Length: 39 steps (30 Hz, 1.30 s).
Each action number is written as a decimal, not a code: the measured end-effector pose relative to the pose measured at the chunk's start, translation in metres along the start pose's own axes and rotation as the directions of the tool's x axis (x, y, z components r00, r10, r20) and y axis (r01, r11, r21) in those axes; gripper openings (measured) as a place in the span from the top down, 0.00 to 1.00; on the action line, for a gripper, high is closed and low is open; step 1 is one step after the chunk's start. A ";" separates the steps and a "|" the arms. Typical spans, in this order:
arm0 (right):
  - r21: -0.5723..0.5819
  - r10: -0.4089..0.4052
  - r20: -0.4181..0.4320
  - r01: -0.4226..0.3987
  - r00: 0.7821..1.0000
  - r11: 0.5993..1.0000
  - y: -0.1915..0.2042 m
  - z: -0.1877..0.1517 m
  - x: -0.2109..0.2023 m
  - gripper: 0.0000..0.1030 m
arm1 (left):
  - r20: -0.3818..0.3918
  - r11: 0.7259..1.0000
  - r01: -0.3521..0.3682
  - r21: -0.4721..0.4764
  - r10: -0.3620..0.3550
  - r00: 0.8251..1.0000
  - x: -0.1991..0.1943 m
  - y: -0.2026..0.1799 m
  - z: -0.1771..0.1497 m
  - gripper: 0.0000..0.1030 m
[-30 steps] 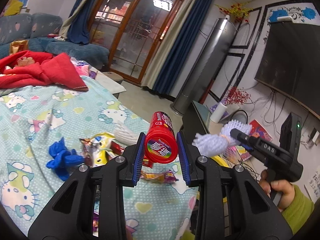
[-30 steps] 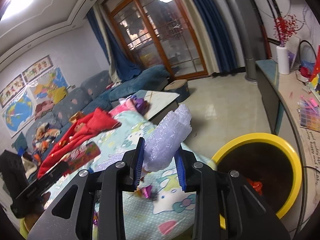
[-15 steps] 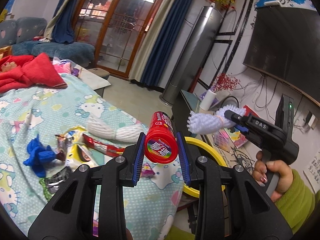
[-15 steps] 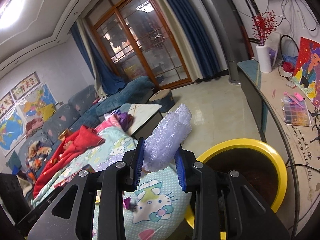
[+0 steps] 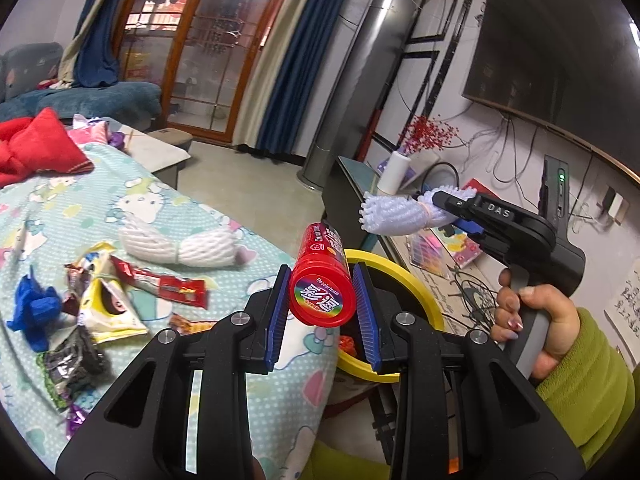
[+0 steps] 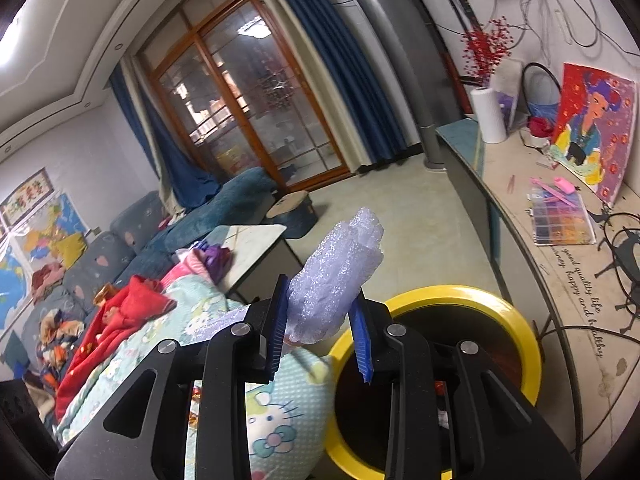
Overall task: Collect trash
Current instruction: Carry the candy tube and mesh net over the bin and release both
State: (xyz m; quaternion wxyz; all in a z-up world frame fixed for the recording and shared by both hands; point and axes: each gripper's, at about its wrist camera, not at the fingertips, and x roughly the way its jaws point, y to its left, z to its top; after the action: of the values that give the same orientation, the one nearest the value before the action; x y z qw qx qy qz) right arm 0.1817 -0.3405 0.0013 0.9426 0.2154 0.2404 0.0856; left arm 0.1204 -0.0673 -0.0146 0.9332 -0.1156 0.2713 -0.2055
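My left gripper (image 5: 322,292) is shut on a red candy tube (image 5: 322,280), held at the table's right edge just short of the yellow-rimmed trash bin (image 5: 404,280). The right gripper (image 6: 320,316) is shut on a pale lilac foam net (image 6: 336,276), with the bin's yellow rim (image 6: 516,320) below and to its right. In the left wrist view that foam net (image 5: 394,214) hangs above the bin, pinched by the right gripper (image 5: 440,206), which a hand in a green sleeve (image 5: 536,320) holds. Red trash (image 5: 347,342) lies inside the bin.
On the Hello Kitty tablecloth (image 5: 152,208) lie a white foam net (image 5: 180,246), a red wrapper (image 5: 160,282), a yellow wrapper (image 5: 108,308), a blue scrap (image 5: 34,312) and a dark wrapper (image 5: 70,364). A low cabinet (image 6: 520,280) stands right of the bin.
Both grippers have carried their loads rightward off the table toward the bin. The bin now shows larger and nearer in both views. Neither grip has changed.
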 end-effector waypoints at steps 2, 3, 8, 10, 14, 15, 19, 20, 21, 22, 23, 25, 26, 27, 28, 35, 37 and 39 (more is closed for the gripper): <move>0.011 -0.016 0.002 0.016 1.000 1.000 -0.007 0.000 0.001 0.73 | -0.008 1.000 0.008 0.008 -0.007 1.000 0.004 -0.004 -0.001 0.76; 0.016 -0.024 0.003 0.024 1.000 1.000 -0.010 0.000 0.001 0.73 | -0.011 1.000 0.011 0.012 -0.011 1.000 0.006 -0.006 -0.002 0.76; 0.037 -0.063 0.006 0.062 0.998 0.997 -0.026 0.000 0.005 0.73 | -0.036 0.999 0.034 0.031 -0.033 0.999 0.016 -0.015 -0.005 0.76; 0.043 -0.081 0.010 0.081 0.997 0.996 -0.032 -0.001 0.006 0.73 | -0.045 0.998 0.043 0.040 -0.041 0.998 0.021 -0.020 -0.008 0.76; 0.045 -0.109 0.017 0.108 0.994 0.993 -0.040 -0.002 0.007 0.73 | -0.072 0.996 0.066 0.061 -0.062 0.995 0.031 -0.028 -0.013 0.76; 0.042 -0.118 0.019 0.117 0.993 0.992 -0.041 -0.003 0.007 0.73 | -0.081 0.995 0.071 0.066 -0.066 0.995 0.034 -0.030 -0.014 0.76; 0.043 -0.146 0.025 0.145 0.989 0.988 -0.050 -0.004 0.009 0.73 | -0.110 0.993 0.089 0.081 -0.080 0.991 0.043 -0.037 -0.020 0.76; 0.044 -0.153 0.024 0.152 0.988 0.987 -0.053 -0.005 0.010 0.73 | -0.117 0.992 0.092 0.085 -0.082 0.990 0.045 -0.039 -0.022 0.76; 0.044 -0.161 0.024 0.159 0.987 0.986 -0.056 -0.005 0.011 0.73 | -0.125 0.991 0.096 0.088 -0.084 0.989 0.047 -0.040 -0.023 0.76; 0.046 -0.166 0.024 0.165 0.986 0.985 -0.058 -0.006 0.012 0.73 | -0.133 0.991 0.098 0.092 -0.086 0.987 0.050 -0.042 -0.025 0.76; 0.051 -0.172 0.023 0.171 0.985 0.984 -0.061 -0.006 0.013 0.73 | -0.141 0.990 0.101 0.094 -0.088 0.986 0.052 -0.043 -0.027 0.76; 0.054 -0.180 0.022 0.179 0.983 0.982 -0.065 -0.007 0.014 0.73 | -0.156 0.989 0.110 0.098 -0.094 0.983 0.058 -0.047 -0.029 0.76; 0.054 -0.189 0.023 0.188 0.982 0.981 -0.067 -0.008 0.015 0.73 | -0.163 0.988 0.114 0.101 -0.097 0.982 0.060 -0.048 -0.030 0.76; 0.053 -0.194 0.024 0.192 0.981 0.980 -0.069 -0.008 0.015 0.73 | -0.171 0.987 0.119 0.104 -0.100 0.980 0.063 -0.050 -0.032 0.76; 0.053 -0.198 0.024 0.197 0.980 0.979 -0.071 -0.008 0.016 0.73 | -0.178 0.986 0.125 0.108 -0.104 0.978 0.065 -0.052 -0.033 0.76; 0.047 -0.225 0.013 0.224 0.974 0.973 -0.081 -0.014 0.024 0.73 | -0.236 0.979 0.155 0.129 -0.122 0.964 0.085 -0.062 -0.043 0.76; 0.048 -0.228 0.006 0.228 0.974 0.972 -0.083 -0.015 0.027 0.73 | -0.253 0.978 0.165 0.131 -0.128 0.959 0.090 -0.065 -0.046 0.76; 0.050 -0.231 -0.002 0.231 0.973 0.972 -0.087 -0.017 0.029 0.73 | -0.267 0.975 0.172 0.139 -0.131 0.955 0.095 -0.069 -0.050 0.76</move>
State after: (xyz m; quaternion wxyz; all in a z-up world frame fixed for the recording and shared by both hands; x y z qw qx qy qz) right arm 0.2040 -0.4037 -0.0631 0.9409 0.2095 0.2642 -0.0311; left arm 0.1439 -0.1758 -0.0771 0.8779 -0.0330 0.3627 -0.3110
